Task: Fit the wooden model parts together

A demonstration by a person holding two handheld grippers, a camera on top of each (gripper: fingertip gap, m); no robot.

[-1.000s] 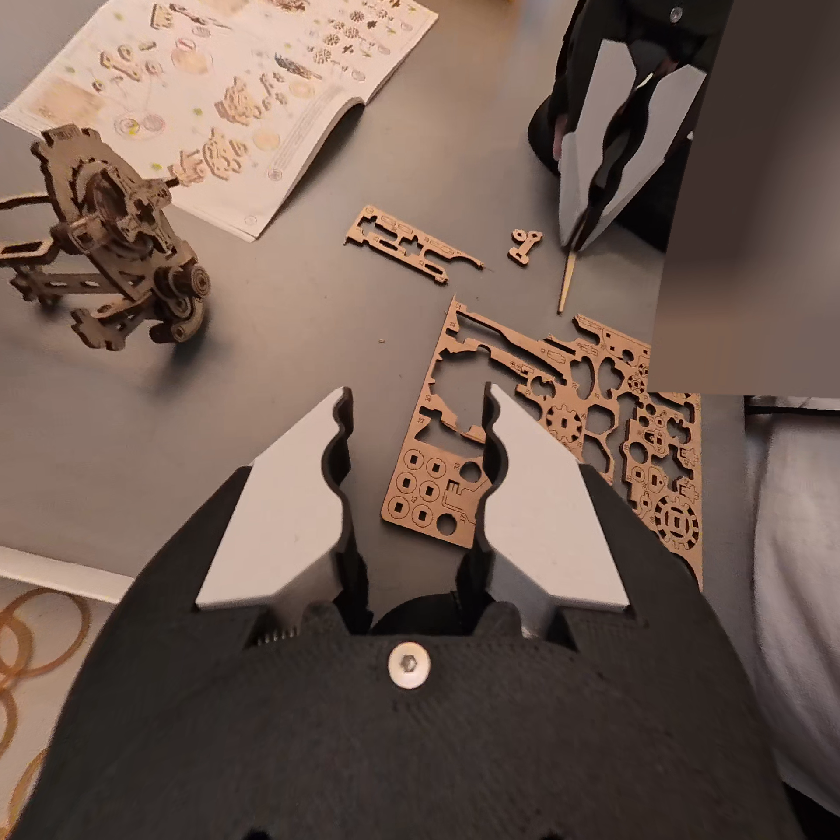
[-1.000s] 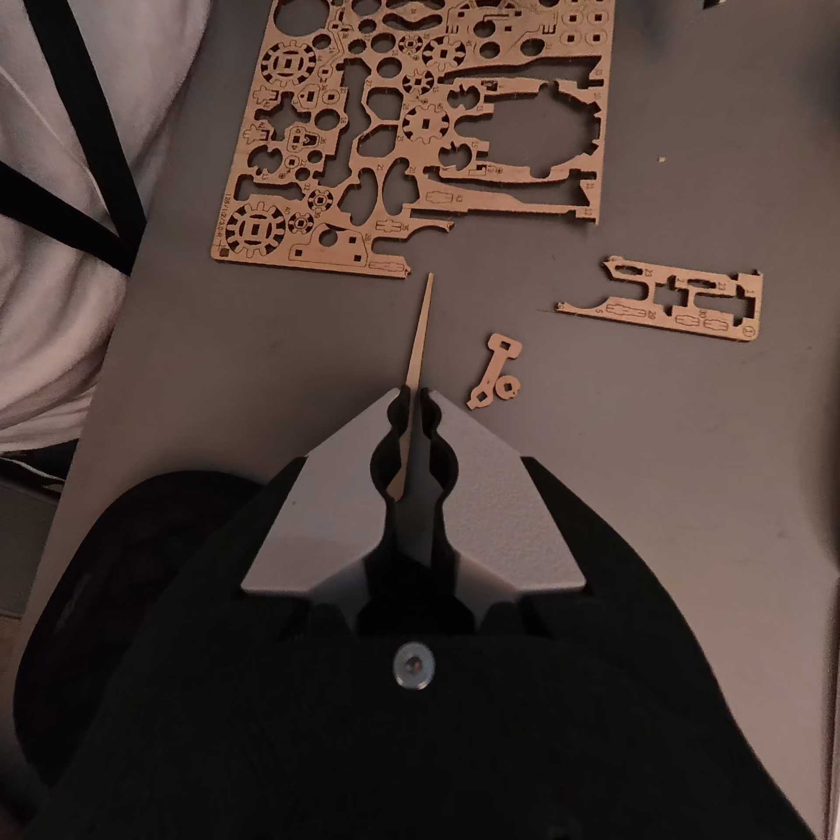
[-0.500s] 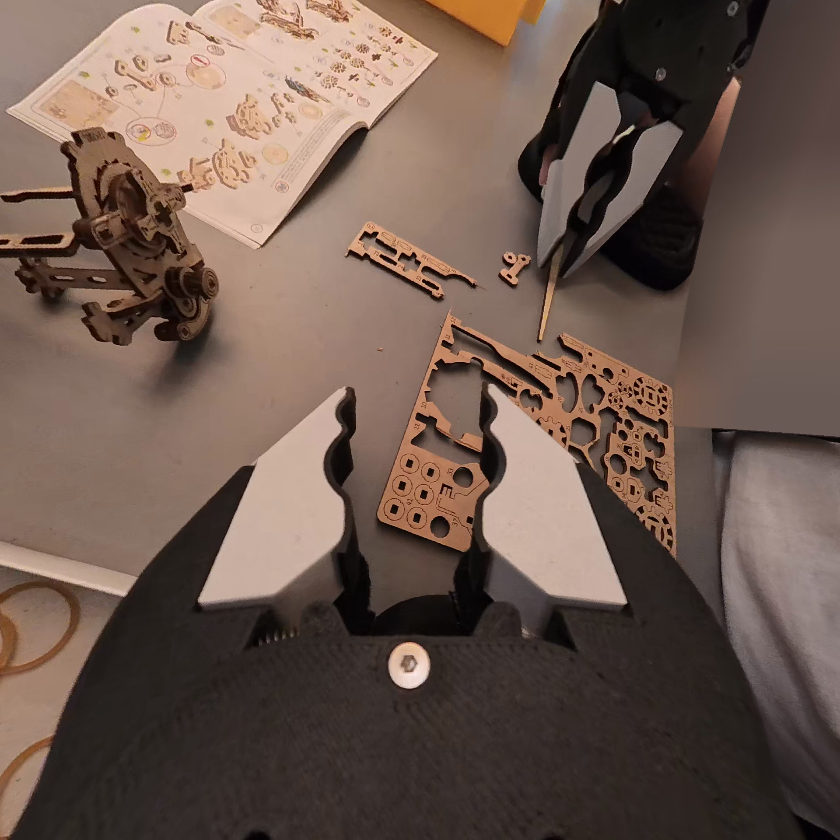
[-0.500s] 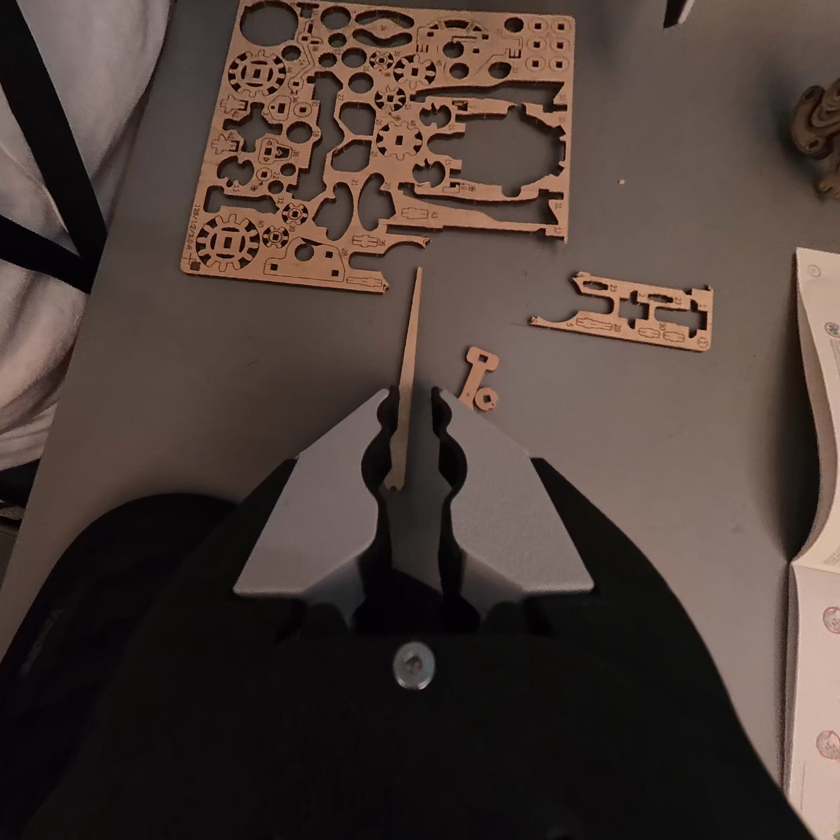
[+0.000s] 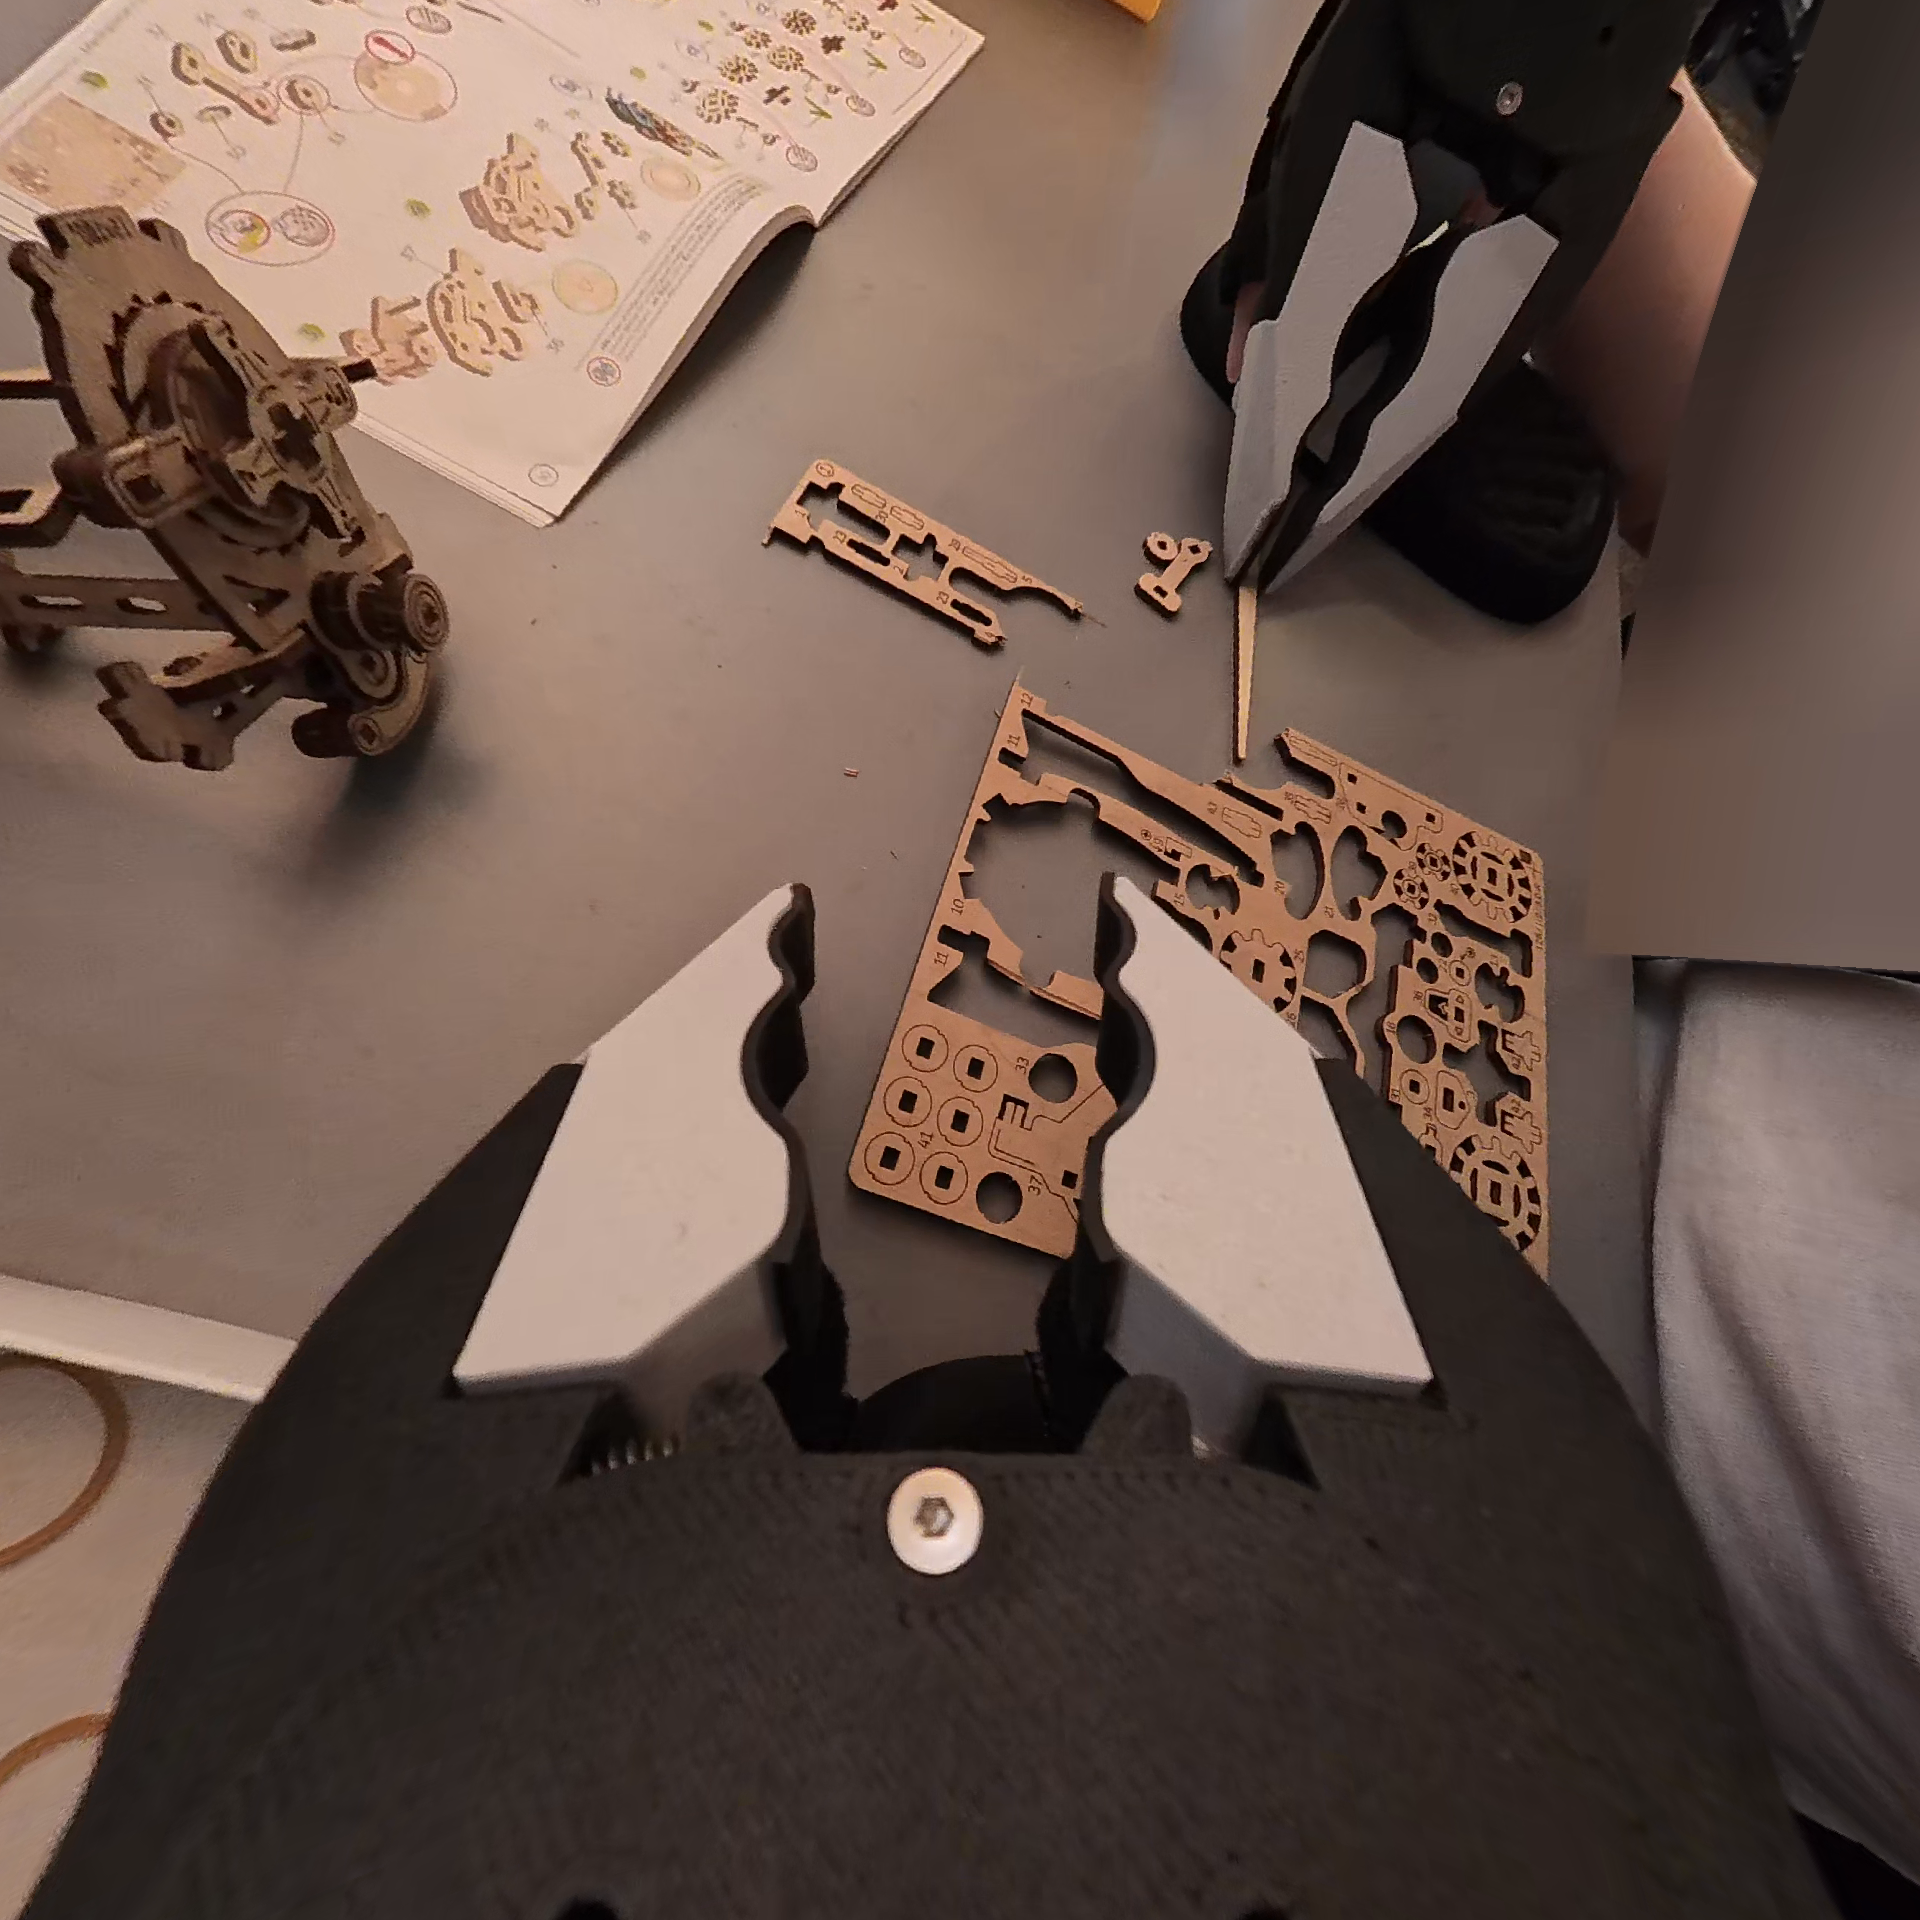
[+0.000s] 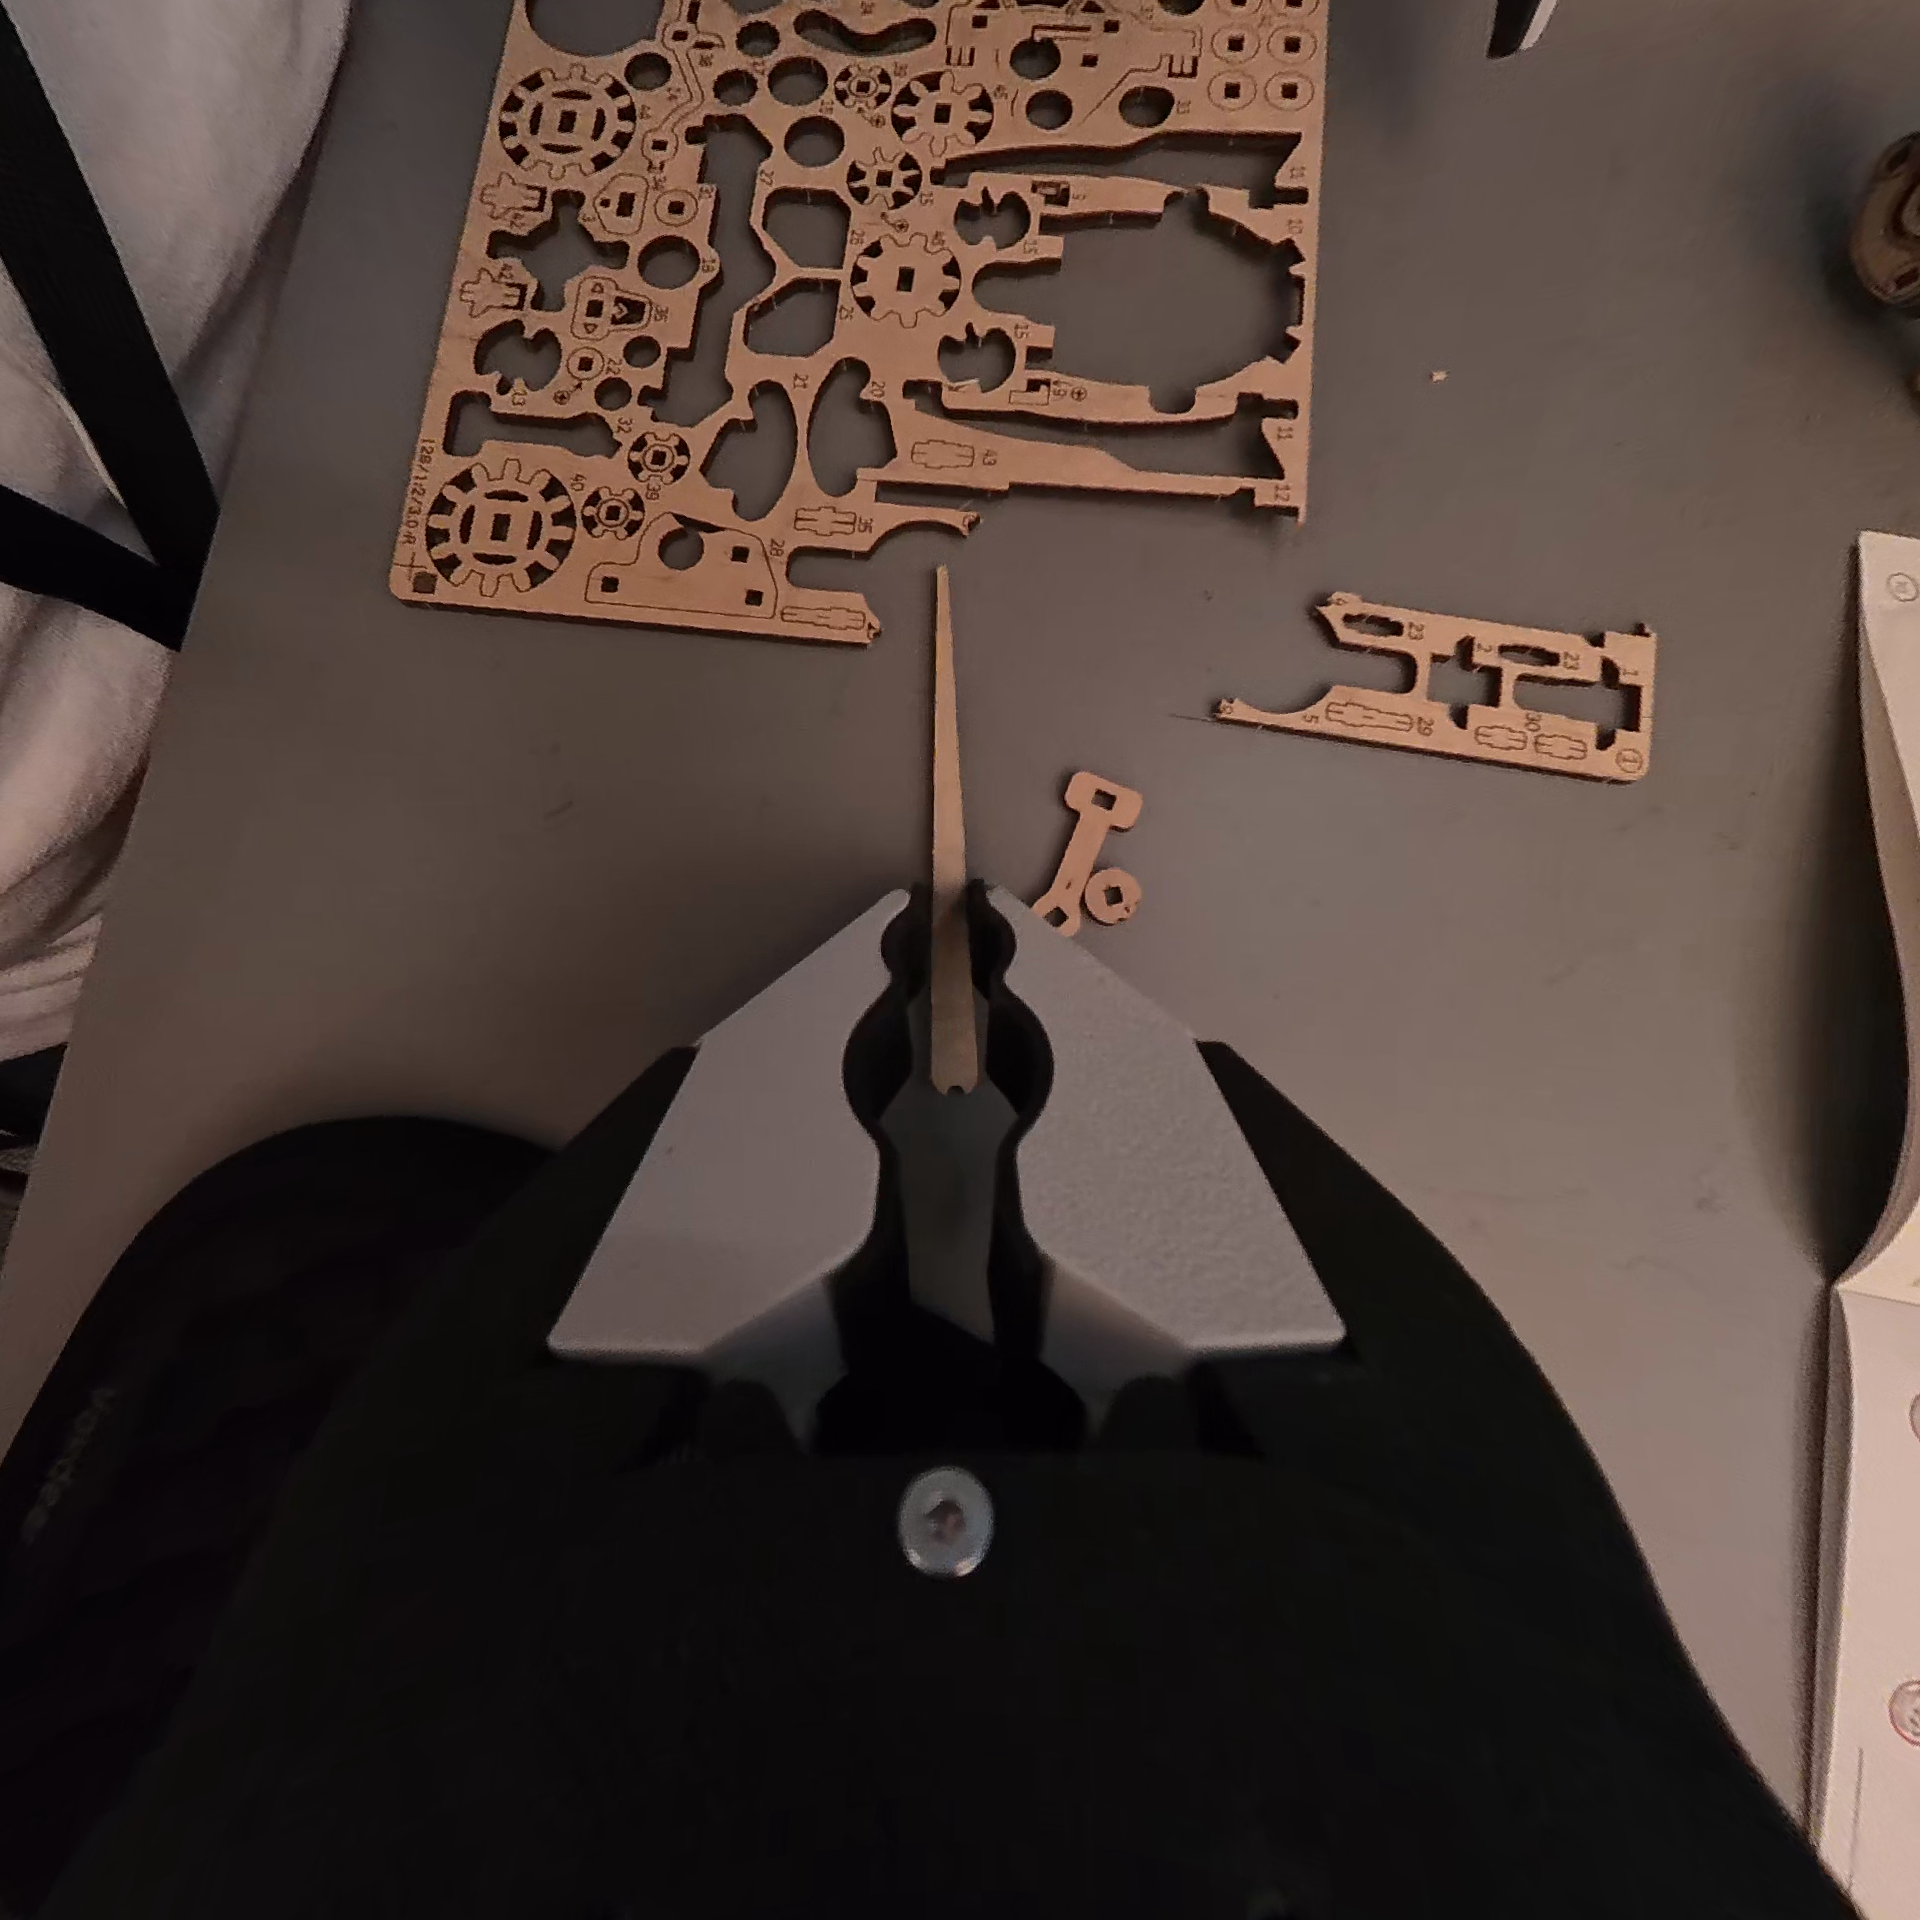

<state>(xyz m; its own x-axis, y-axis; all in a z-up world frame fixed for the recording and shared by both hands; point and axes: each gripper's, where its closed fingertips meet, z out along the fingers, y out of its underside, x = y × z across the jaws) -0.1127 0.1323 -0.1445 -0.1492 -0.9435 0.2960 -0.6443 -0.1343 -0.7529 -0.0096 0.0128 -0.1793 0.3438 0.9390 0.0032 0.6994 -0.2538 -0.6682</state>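
Note:
My right gripper [image 6: 940,894] is shut on a thin tapered wooden stick [image 6: 943,727] whose tip points at the punched wooden parts sheet [image 6: 883,312]. A small key-shaped wooden part [image 6: 1091,852] lies just right of its fingertips. A broken-off sheet strip [image 6: 1455,696] lies farther right. My left gripper [image 5: 954,894] is open and empty, hovering above the near corner of the sheet [image 5: 1351,935]. The left wrist view also shows the right gripper [image 5: 1252,566] with the stick [image 5: 1242,675], the key part [image 5: 1174,566], the strip [image 5: 914,551], and a dark part-built wooden model [image 5: 208,468] standing at the left.
An open instruction booklet [image 5: 468,156] lies at the back left of the grey table [image 5: 623,831]. A black object [image 5: 1507,520] sits behind the right gripper. A person's white clothing [image 5: 1766,1351] borders the table's right side. Rubber bands [image 5: 52,1455] lie beyond the near left edge. Spacing between my two grippers at the tips: around 15 centimeters.
The right gripper's jaws stood slightly apart around the stick half a second ago and are closed on it now. The left gripper stays open over the sheet, having barely shifted.

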